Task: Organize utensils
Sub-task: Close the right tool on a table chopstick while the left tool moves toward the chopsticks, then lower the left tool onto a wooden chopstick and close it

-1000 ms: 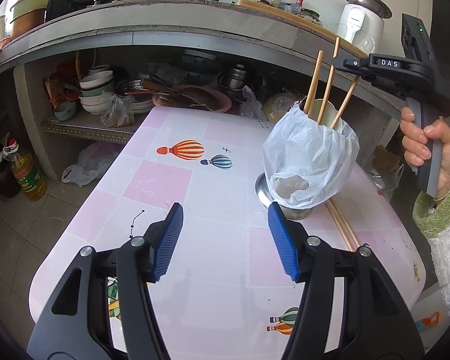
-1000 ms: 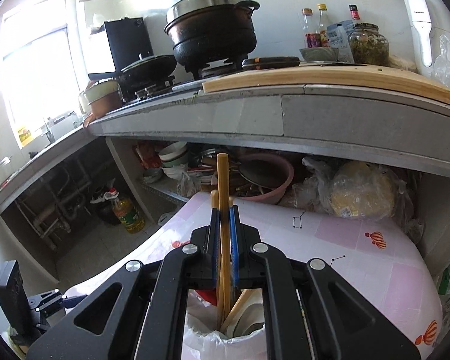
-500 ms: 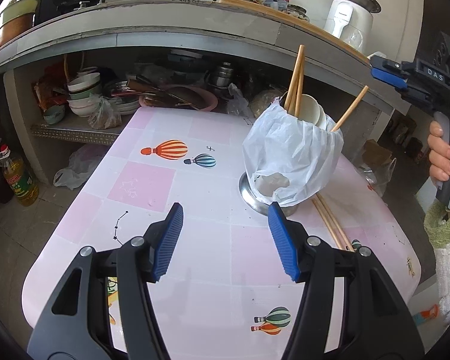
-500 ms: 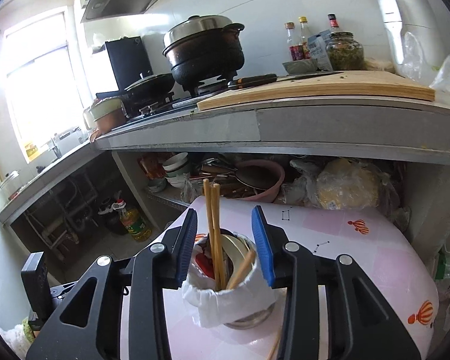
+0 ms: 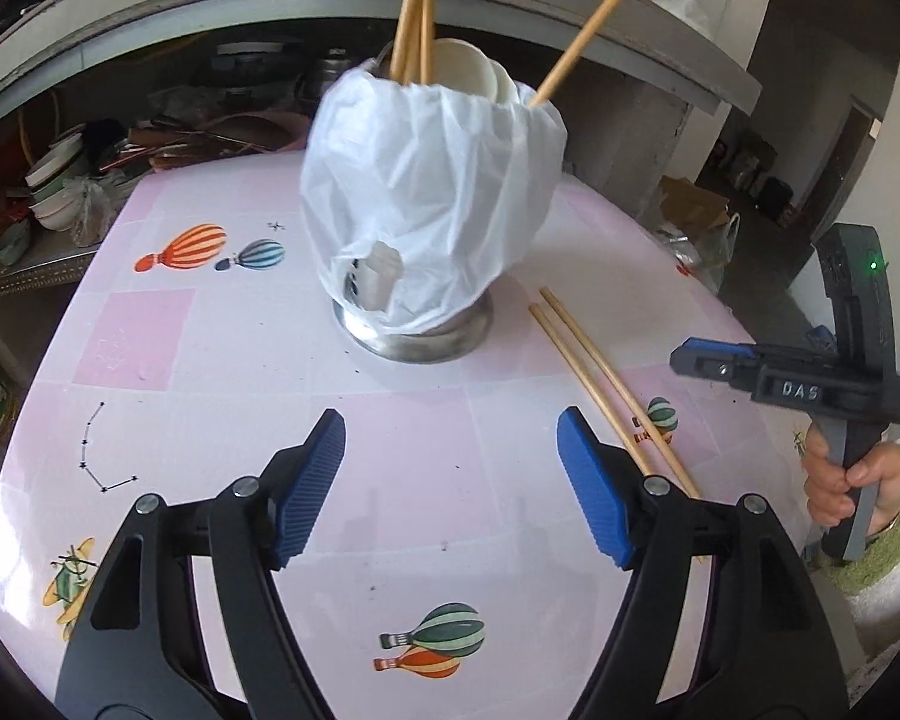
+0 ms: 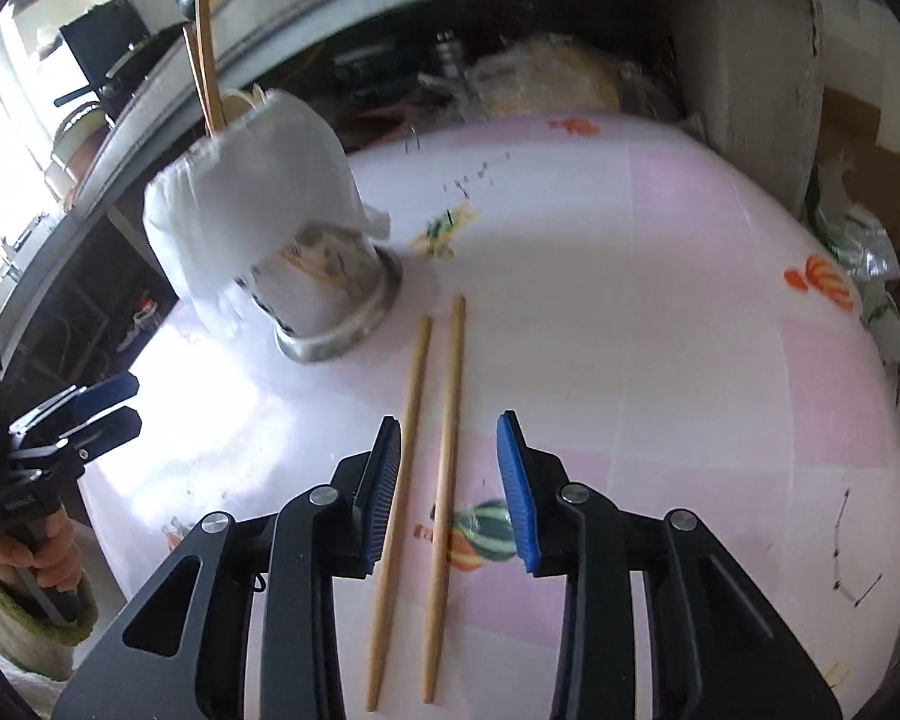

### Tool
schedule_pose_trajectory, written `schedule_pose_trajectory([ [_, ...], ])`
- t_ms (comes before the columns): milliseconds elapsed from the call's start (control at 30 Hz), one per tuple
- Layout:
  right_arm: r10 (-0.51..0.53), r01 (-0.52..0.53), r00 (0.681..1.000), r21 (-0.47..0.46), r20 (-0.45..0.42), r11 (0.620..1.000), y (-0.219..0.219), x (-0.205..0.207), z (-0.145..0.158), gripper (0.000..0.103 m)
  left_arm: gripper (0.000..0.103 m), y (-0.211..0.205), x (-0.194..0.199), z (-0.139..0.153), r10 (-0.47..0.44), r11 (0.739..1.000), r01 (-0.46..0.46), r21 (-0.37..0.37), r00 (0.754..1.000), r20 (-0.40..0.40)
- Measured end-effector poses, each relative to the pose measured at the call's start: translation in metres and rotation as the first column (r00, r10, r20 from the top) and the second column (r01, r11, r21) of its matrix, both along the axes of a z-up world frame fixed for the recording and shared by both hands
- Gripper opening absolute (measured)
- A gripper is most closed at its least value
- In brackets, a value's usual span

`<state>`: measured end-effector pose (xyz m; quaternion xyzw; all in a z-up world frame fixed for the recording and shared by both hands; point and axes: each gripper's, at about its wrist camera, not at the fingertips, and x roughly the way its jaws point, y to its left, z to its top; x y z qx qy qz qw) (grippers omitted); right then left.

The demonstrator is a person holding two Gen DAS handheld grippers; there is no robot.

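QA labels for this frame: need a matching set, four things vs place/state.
Things:
1. right gripper
2. left gripper
3. pair of chopsticks
4. utensil holder

States:
A. draped in a white plastic bag
B. lying flat on the table
C. open over bare tablecloth
D. open, straddling the chopsticks

Pairs: 1-D, 2-C, 3-B, 4-A

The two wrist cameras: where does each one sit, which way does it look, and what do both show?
Left wrist: sits behind the open left gripper, looks down across the table at the holder; the right gripper and hand show.
Right wrist: sits behind the open right gripper, looks down at two chopsticks between its jaws; the left gripper shows.
Shared: table, holder, chopsticks.
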<state>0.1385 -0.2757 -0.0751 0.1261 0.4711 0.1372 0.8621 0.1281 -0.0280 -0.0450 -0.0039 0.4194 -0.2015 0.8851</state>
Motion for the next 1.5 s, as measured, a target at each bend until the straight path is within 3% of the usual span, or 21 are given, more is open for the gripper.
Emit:
schedule_pose_trajectory([
  [300,0.043,-0.045,0.999,-0.093,-0.023,0.995,0.023,0.012,-0.028,0.023,0.07,-0.038,0.013,-0.024,-0.016,0.997,0.021,0.072,0.997,-0.076],
  [500,0.035,-0.036,0.999,-0.185,-0.007,0.982,0.031,0.015,-0.026,0.007,0.07,-0.042,0.016,-0.026,-0.025,0.996,0.032,0.082,0.996,-0.081],
  [800,-0.163,0.158,0.986,-0.085,-0.045,0.984,-0.021,-0.021,-0.03,0.007,0.069,-0.083,0.028,-0.03,-0.116,0.988,0.123,0.091,0.99,-0.077],
  [867,-0.186,0.183,0.981,-0.064,-0.052,0.981,-0.029,-0.03,-0.032,0.007,0.065,-0.098,0.031,-0.032,-0.138,0.985,0.145,0.093,0.987,-0.078],
  [1000,-0.207,0.205,0.977,-0.034,-0.053,0.978,-0.037,-0.04,-0.034,0.007,0.057,-0.126,0.037,-0.038,-0.174,0.977,0.183,0.113,0.981,-0.081],
  [1200,-0.205,0.204,0.978,-0.026,-0.047,0.979,-0.037,-0.042,-0.034,0.007,0.054,-0.157,0.039,-0.049,-0.203,0.959,0.214,0.188,0.976,-0.074],
  [1500,-0.201,0.202,0.979,0.004,-0.046,0.979,-0.041,-0.043,-0.035,0.007,0.048,-0.163,0.04,-0.066,-0.188,0.939,0.206,0.277,0.978,-0.09],
])
